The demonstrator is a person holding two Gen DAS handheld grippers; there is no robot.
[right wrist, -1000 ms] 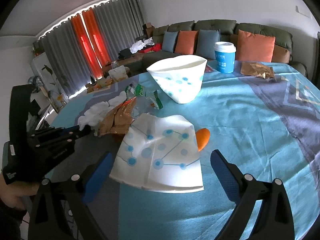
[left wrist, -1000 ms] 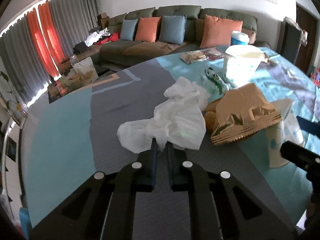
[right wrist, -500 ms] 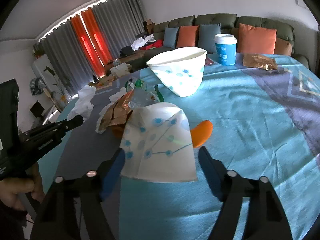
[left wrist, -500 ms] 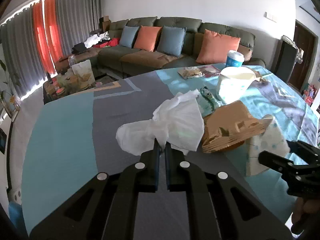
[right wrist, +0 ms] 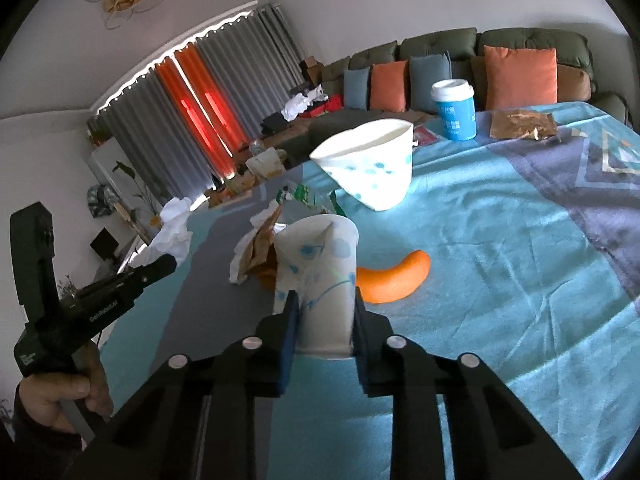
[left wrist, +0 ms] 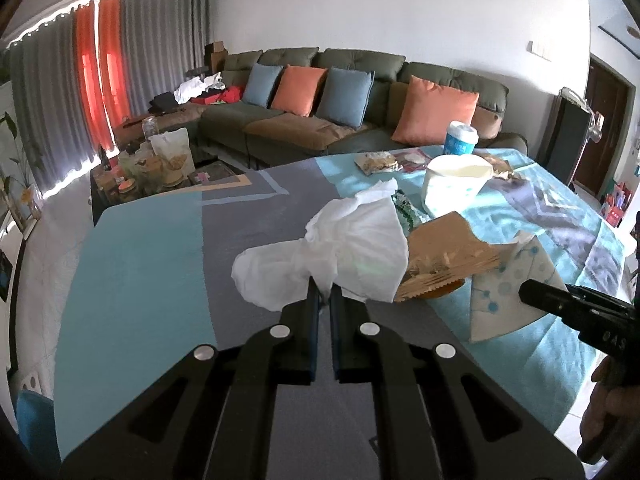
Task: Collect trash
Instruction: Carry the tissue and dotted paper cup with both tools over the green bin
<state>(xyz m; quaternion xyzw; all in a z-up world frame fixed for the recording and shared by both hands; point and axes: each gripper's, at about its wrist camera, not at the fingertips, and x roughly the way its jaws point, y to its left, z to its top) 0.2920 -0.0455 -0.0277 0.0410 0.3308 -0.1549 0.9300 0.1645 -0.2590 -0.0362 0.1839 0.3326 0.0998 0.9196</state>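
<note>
Desk point(left wrist: 140, 264), covered by a teal and grey cloth, carrying scattered litter. Upright at its far side stands a wide spotted paper cup point(right wrist: 372, 168), with a lidded blue cup point(right wrist: 454, 110) beyond it; both are untouched.

Near the middle lies a crumpled brown paper bag point(left wrist: 444, 256), resting on other scraps, and just beside it an orange peel-like piece point(right wrist: 394, 276) on the bare cloth.

Left gripper point(left wrist: 325, 300): jaws fully closed, pinching a fold of the white tissue point(left wrist: 340, 256), which hangs bunched above the desk. The tissue is very light, soft and easily torn; a pinch at a thick gathered fold, as here, is judged the safest hold.

Right gripper point(right wrist: 322, 320): jaws closing on a flattened spotted paper cup point(right wrist: 316, 272), whose lower end sits between the pads and already buckles inward. This cup is light, thin-walled and crushable, hence tolerant of a firm squeeze; its smooth coated paper may slip, so hold across the creased body rather than the rim seems preferable.

No bin or trash bag is visible in either view.
</note>
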